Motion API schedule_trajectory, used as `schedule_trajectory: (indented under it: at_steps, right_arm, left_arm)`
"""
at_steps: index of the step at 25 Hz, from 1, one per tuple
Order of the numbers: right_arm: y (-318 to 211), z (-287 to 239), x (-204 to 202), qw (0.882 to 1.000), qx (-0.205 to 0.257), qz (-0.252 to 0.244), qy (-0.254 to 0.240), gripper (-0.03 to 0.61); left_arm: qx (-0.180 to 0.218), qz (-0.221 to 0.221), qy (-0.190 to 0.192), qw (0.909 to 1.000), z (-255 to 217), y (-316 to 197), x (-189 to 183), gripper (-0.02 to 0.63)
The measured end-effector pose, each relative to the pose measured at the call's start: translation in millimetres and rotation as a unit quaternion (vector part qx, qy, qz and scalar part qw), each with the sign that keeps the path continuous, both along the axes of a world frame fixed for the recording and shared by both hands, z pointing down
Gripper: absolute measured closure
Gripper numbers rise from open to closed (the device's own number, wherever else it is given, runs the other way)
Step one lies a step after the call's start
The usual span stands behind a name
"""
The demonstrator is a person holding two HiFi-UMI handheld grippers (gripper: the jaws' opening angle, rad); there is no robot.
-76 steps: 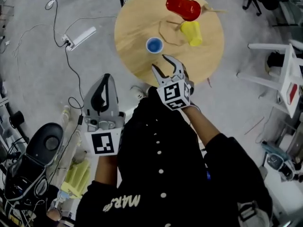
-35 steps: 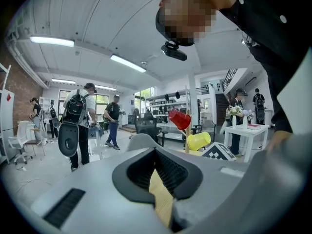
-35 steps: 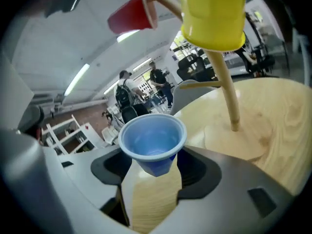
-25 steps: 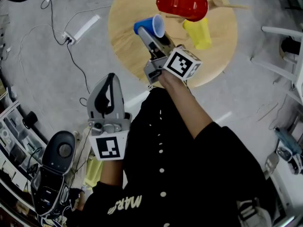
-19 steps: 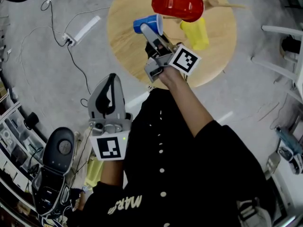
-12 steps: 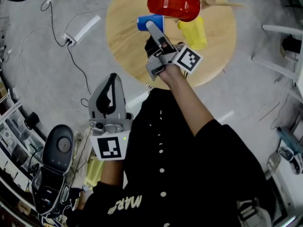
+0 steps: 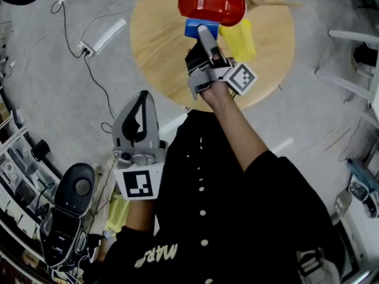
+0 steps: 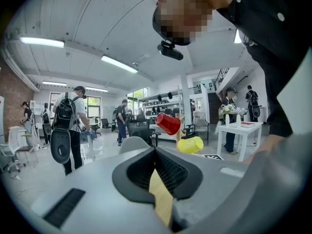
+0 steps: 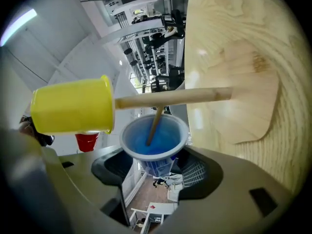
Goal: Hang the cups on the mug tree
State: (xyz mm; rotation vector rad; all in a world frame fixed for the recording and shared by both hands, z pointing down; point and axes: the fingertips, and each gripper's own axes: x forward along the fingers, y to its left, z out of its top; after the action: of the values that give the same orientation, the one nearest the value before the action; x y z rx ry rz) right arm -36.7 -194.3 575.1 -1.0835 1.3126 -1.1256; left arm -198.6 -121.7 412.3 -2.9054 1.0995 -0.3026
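My right gripper (image 7: 204,37) is shut on a small blue cup (image 7: 195,27), held on its side over the round wooden table (image 7: 160,46). In the right gripper view a thin peg of the wooden mug tree (image 9: 173,97) reaches into the blue cup's (image 9: 155,138) mouth, with the jaws (image 9: 156,165) on either side of the cup. A yellow cup (image 9: 73,106) hangs on another peg, and a red cup (image 7: 211,5) hangs above the yellow cup (image 7: 238,38). My left gripper (image 7: 137,120) hangs shut and empty off the table, over the floor.
A white power strip (image 7: 103,37) and cables lie on the floor left of the table. A white chair (image 7: 355,70) stands at the right and a black device (image 7: 74,188) at lower left. People (image 8: 73,126) and a white table (image 8: 241,128) show in the left gripper view.
The right gripper has carried the blue cup rightwards to the mug tree and rolled, so the cup now lies under the red cup. The left gripper has stayed put.
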Motion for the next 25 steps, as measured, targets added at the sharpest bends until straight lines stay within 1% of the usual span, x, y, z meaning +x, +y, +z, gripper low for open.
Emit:
schedule_trajectory:
  at_steps: [4, 7, 10, 15, 18, 20, 21, 22, 23, 25]
  right_arm:
    - [2, -3, 4, 1.000, 0.002, 0.010, -0.007, 0.296]
    - [4, 0, 9, 1.000, -0.001, 0.015, 0.000, 0.295]
    - [12, 3, 12, 1.000, -0.005, 0.009, 0.007, 0.273]
    - [22, 8, 8, 1.000, -0.013, -0.001, 0.018, 0.273]
    - [27, 7, 1, 0.999, -0.015, -0.015, 0.040, 0.273]
    - [29, 7, -7, 0.997, -0.019, -0.032, 0.069, 0.275]
    - [30, 7, -12, 0.995, -0.024, -0.043, 0.087, 0.284]
    - [32, 6, -17, 0.992, -0.031, -0.056, 0.106, 0.308]
    - [34, 6, -24, 0.989, -0.040, -0.069, 0.124, 0.352]
    - [44, 5, -38, 0.980, -0.060, -0.098, 0.163, 0.406]
  left_arm:
    - [0.001, 0.001, 0.001, 1.0000, -3, 0, 0, 0.618]
    - [0.002, 0.001, 0.002, 1.0000, -3, 0, 2, 0.618]
    - [0.003, 0.002, 0.002, 1.0000, -2, 7, 9, 0.618]
    - [0.004, 0.002, 0.003, 1.0000, -3, 9, 10, 0.618]
    - [0.006, 0.003, 0.003, 1.0000, -4, 10, 10, 0.618]
    - [0.006, 0.004, 0.004, 1.0000, -2, 9, 10, 0.618]
    - [0.007, 0.005, 0.006, 0.9999, -2, 8, 10, 0.618]
    - [0.008, 0.005, 0.008, 0.9999, -2, 7, 11, 0.618]
    - [0.008, 0.006, 0.010, 0.9999, -2, 7, 12, 0.618]
    - [0.010, 0.008, 0.013, 0.9998, -7, 6, 12, 0.618]
